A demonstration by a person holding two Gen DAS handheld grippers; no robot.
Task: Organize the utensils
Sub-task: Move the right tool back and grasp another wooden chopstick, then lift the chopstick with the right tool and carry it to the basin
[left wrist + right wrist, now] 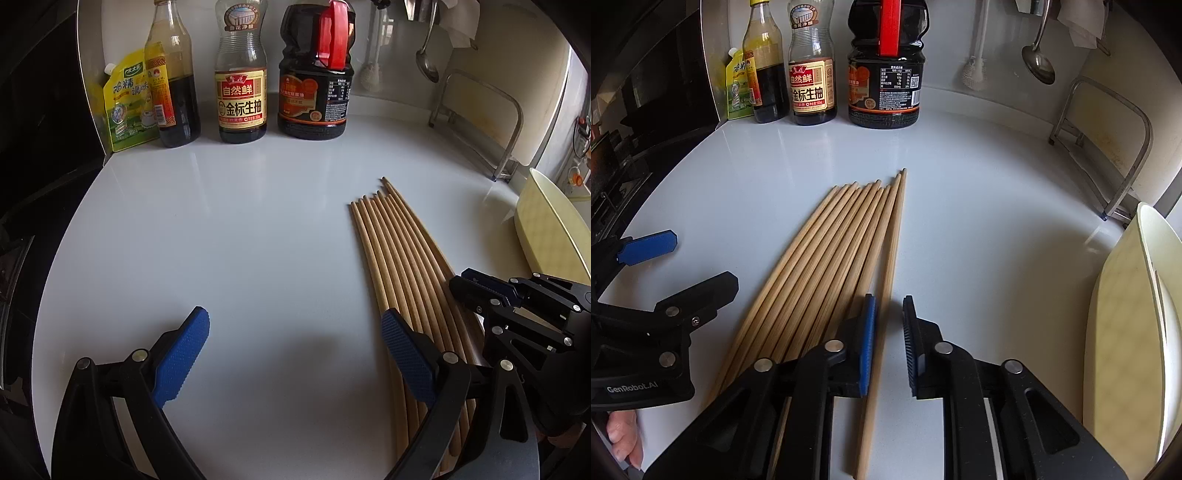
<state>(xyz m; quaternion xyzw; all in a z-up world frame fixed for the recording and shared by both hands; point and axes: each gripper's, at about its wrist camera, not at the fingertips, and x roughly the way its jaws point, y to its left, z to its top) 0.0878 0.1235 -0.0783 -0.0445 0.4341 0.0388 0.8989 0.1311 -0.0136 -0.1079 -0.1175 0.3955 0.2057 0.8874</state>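
Several wooden chopsticks (pixel 399 266) lie side by side on the white counter (pixel 240 229), tips pointing to the back wall. In the right wrist view the bundle (pixel 827 258) fans out left of centre. One chopstick (pixel 892 251) lies at its right edge, a little apart. My right gripper (pixel 888 299) has its jaws drawn in narrow on this single chopstick, low over the counter. It shows as black links (pixel 461 282) at the bundle's right side. My left gripper (pixel 294 315) stands wide open with nothing between its pads, its right finger (pixel 402 354) over the bundle's left edge.
Three sauce bottles (pixel 242 92) and a yellow pouch (pixel 125 103) line the back wall. A pale yellow dish (pixel 1126 314) stands at the right, behind it a metal rack (pixel 1108 147) with a board. A ladle (pixel 1038 62) hangs above. A dark stove (pixel 635 129) borders the left.
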